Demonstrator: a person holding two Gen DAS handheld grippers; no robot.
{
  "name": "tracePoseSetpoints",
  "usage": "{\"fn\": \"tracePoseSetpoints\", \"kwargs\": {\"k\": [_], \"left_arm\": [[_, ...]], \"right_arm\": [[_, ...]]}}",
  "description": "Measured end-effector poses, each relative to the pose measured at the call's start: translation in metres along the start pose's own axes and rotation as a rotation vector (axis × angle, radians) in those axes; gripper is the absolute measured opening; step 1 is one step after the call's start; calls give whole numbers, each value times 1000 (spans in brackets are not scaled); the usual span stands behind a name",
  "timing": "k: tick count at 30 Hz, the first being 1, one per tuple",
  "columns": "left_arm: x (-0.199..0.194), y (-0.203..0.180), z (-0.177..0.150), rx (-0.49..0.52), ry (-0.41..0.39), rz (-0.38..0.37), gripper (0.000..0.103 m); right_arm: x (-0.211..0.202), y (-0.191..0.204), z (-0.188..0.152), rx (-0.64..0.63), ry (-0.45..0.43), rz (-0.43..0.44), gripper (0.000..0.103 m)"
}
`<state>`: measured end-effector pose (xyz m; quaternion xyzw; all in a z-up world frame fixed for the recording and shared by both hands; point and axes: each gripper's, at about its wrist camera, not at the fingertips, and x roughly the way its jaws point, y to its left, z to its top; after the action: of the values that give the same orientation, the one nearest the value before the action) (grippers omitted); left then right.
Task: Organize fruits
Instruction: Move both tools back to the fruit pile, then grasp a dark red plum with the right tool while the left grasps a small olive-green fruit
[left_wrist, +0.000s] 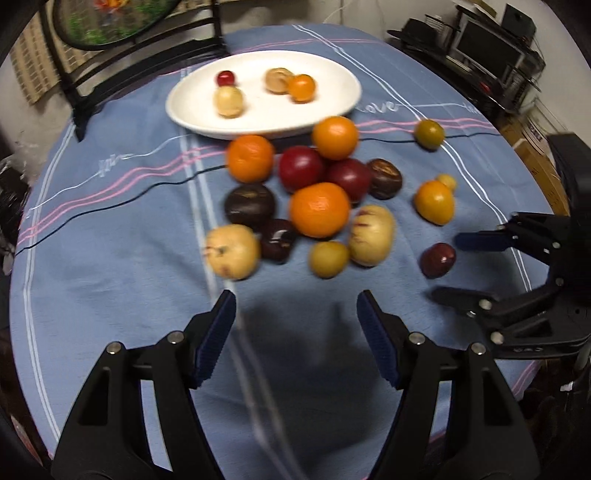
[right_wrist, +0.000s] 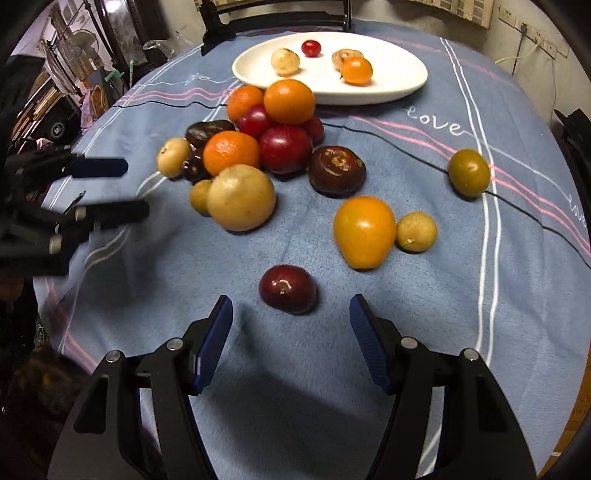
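A round table w/ a blue cloth (left_wrist: 110, 240) holds lots of fruit. Going left to right in the left wrist view: the left gripper (left_wrist: 295, 306) hangs over bare cloth near the front, jaws apart, nothing btwn them. Just past its tips sits a pale yellow fruit (left_wrist: 232, 251), touching a small dark fruit (left_wrist: 277, 240). Behind those is a dark purple fruit (left_wrist: 250, 206) and an orange (left_wrist: 250, 158). In the middle a big orange (left_wrist: 319, 209) leans on two red fruits (left_wrist: 301, 168), w/ one more orange (left_wrist: 335, 137) at the back. At the far side, a white plate (left_wrist: 332, 70) holds four small fruits: a tiny red one (left_wrist: 225, 78), a pale one (left_wrist: 229, 101), a tan one (left_wrist: 276, 79) and a little orange one (left_wrist: 301, 88). More to the right is a yellow-orange fruit (left_wrist: 434, 202) w/ a small yellow one (left_wrist: 447, 181) touching it, and a green fruit (left_wrist: 429, 134) alone, well apart. A dark red fruit (left_wrist: 438, 259) lies near the right gripper (left_wrist: 445, 267), which comes in from the right edge. In the right wrist view that dark red fruit (right_wrist: 288, 289) sits just ahead of the right gripper (right_wrist: 291, 306), jaws apart, pads not touching it. The pics are a bit blurry.
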<state>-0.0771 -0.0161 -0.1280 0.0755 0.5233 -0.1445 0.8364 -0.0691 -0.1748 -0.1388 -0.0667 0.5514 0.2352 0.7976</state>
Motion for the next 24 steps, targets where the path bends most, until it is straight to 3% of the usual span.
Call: {"fn": "tracePoseSetpoints", "kwargs": {"k": [1, 3, 6, 13, 17, 20, 21, 24], "left_arm": [[4, -2, 2, -1, 2, -5, 70], [14, -5, 7, -13, 11, -11, 61], [27, -5, 14, -26, 26, -18, 35], [36, -15, 27, -3, 5, -55, 31], [41, -22, 39, 17, 13, -57, 42], [43, -23, 36, 52, 23, -29, 36], [43, -19, 33, 41, 34, -32, 31], [40, -6, 26, -4, 44, -63, 29]], "right_arm": [[2, -1, 1, 6, 3, 4, 45], [1, -1, 1, 6, 13, 9, 33], [-5, -8, 1, 27, 15, 33, 31], [-12, -17, -10, 70, 17, 50, 31], [-12, -19, -15, 77, 21, 53, 31], [-13, -18, -14, 71, 18, 52, 31], [-14, -18, -15, 70, 16, 52, 31], [-19, -19, -14, 73, 7, 58, 31]]}}
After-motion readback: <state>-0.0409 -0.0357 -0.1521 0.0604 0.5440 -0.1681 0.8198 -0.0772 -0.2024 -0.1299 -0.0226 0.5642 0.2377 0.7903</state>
